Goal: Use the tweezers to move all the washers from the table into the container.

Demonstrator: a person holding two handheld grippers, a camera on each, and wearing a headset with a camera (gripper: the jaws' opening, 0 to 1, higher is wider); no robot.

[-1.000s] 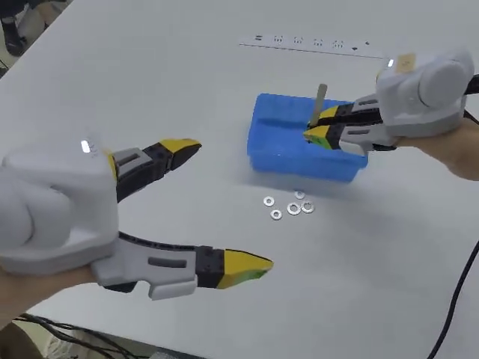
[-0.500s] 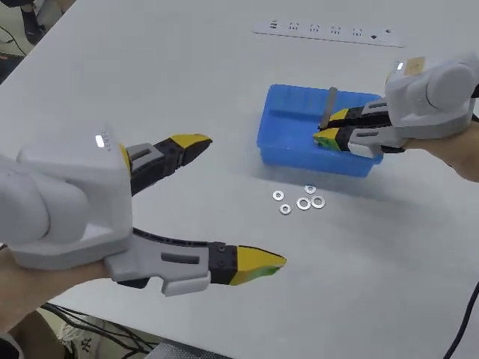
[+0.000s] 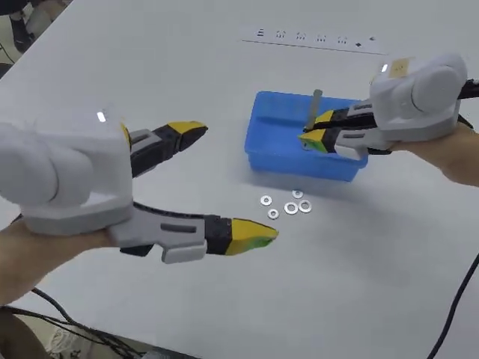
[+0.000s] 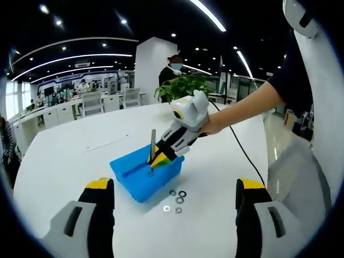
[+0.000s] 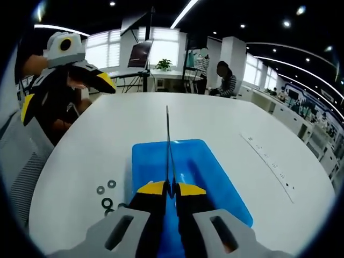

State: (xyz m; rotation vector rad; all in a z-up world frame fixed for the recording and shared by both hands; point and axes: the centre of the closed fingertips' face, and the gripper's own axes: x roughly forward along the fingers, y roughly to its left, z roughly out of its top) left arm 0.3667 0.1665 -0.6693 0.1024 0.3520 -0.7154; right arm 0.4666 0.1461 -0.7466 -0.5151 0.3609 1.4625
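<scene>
**Right claw point(image 3: 308, 138) grips tweezers point(image 3: 316, 105) over the blue container point(image 3: 273, 149)**

The right claw is clamped tight on the tweezers above the container's right part, and the thin metal legs stick out past its yellow tips toward the far side. Five washers point(image 3: 288, 204) lie in a loose cluster on the white tabletop point(image 3: 150, 67), just on the near side of the container's wall. The left claw point(image 3: 238, 183) hovers at the near left, well apart from them, jaws spread wide with nothing between. A power strip point(image 3: 314, 41) lies farther back.
</scene>
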